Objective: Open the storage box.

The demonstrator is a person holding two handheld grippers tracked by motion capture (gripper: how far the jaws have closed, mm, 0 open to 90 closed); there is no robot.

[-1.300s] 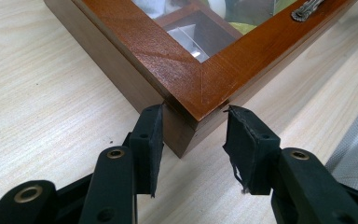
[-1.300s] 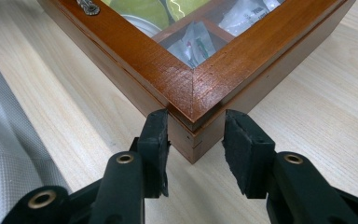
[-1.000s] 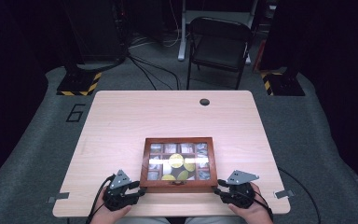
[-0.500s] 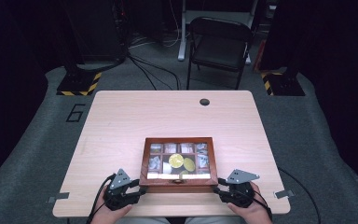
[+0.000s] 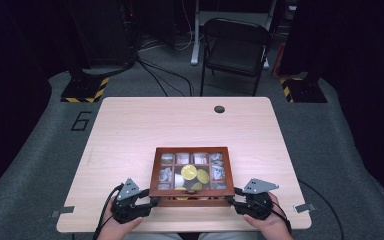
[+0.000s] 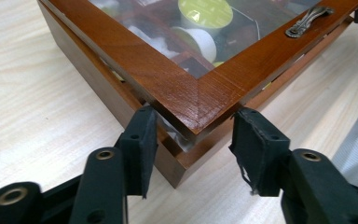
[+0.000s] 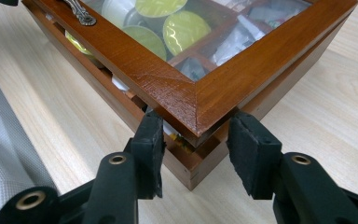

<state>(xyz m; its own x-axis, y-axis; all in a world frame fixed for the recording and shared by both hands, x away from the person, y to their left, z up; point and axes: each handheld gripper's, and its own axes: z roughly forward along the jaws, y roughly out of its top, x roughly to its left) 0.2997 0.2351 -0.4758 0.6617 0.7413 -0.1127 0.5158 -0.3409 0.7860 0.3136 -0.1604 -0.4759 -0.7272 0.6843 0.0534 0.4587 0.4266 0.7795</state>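
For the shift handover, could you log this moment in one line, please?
wooden box: lid ajar | left gripper: at corner, opening | right gripper: at corner, opening

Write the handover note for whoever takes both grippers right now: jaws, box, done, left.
Left gripper: jaws straddle the near left corner of the wooden box; they have just been opening, and the pads look barely clear of the wood.
Right gripper: the same at the near right corner, jaws just opened a little around the lid corner.
Box: at the near edge of the table, holding yellow-topped pods and sachets.
Done: glass lid is down but not flush; a gap shows under its corners.
Left: probably back both grippers off, then check the lid seats.
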